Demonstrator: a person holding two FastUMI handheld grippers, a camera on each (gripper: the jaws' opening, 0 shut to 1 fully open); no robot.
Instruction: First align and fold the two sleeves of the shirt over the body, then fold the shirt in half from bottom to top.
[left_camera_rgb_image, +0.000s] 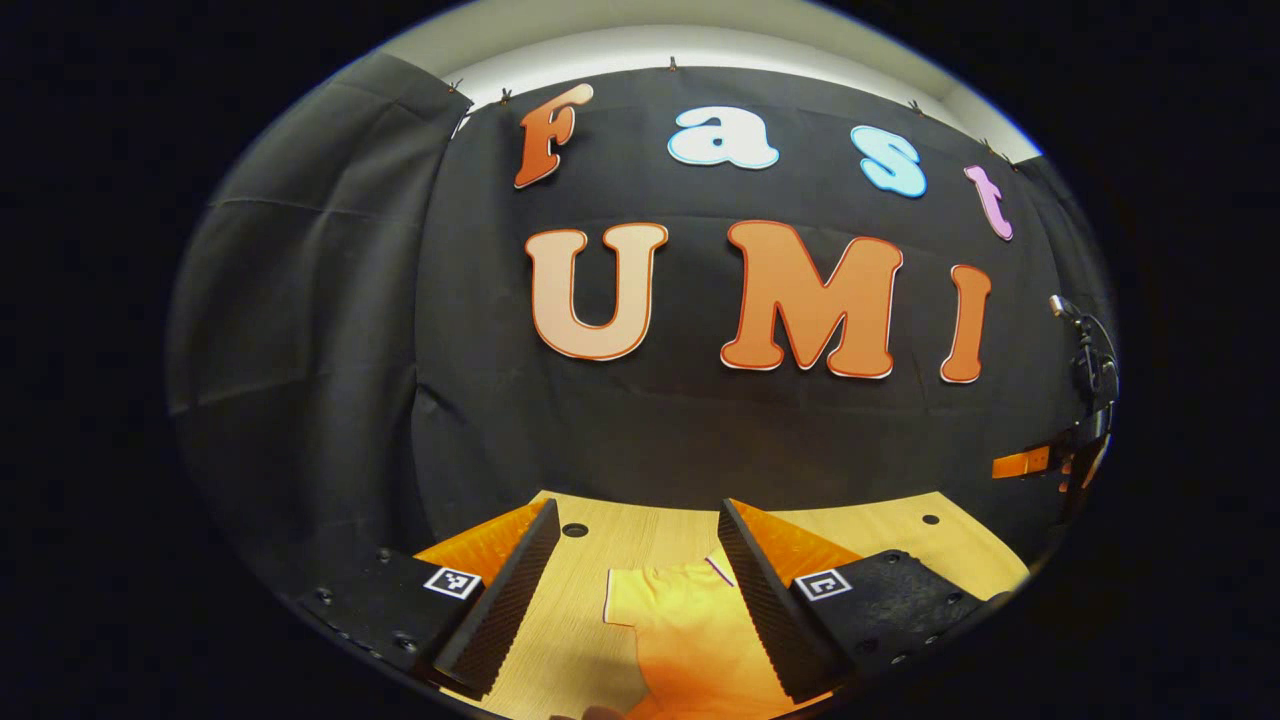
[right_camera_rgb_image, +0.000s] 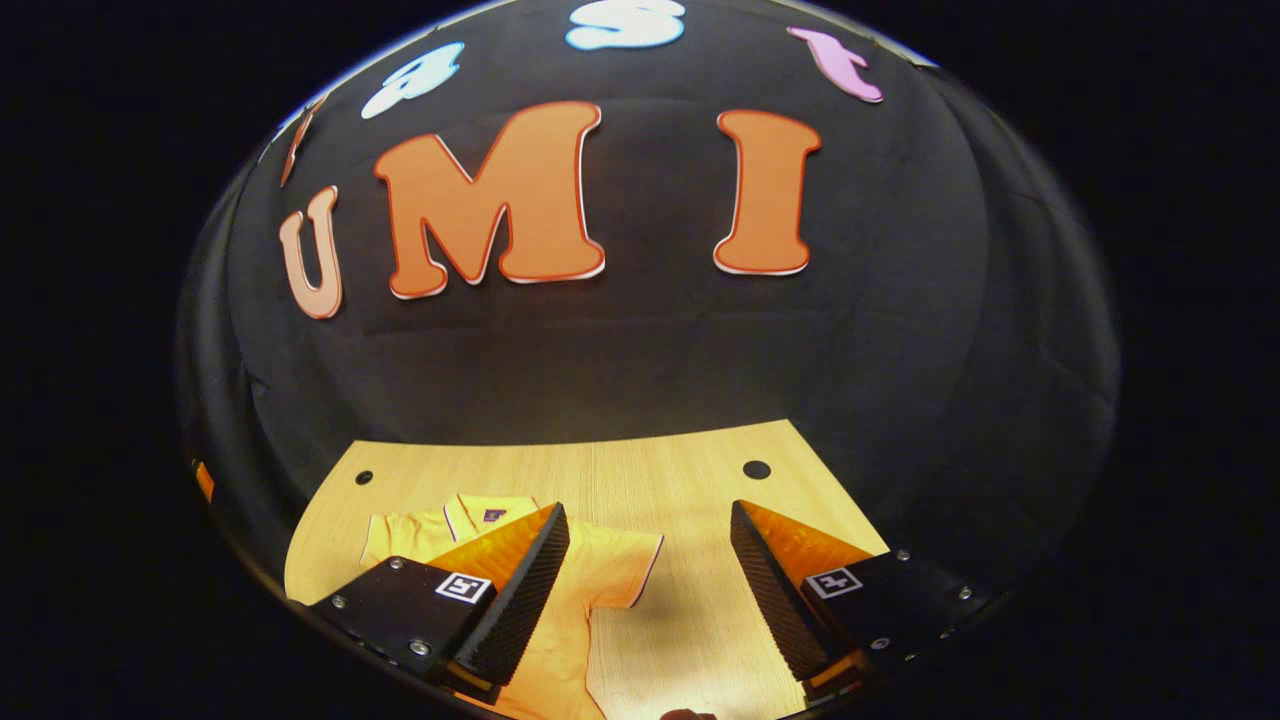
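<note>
Fingers (left_camera_rgb_image: 505, 600) spread wide on both grippers above the shirt (right_camera_rgb_image: 590, 575), sleeves unfolded on the table (right_camera_rgb_image: 640, 470); next, I'd say, pinch a sleeve.

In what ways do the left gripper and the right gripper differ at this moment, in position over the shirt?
The left gripper has a sleeve of the yellow shirt directly between its fingers; the right gripper has mostly bare wooden table there, with the shirt's other sleeve beside one finger. In the right gripper view the collar shows; in the left gripper view mainly a sleeve and some of the body. Both grippers are open, above the table, holding nothing.
</note>
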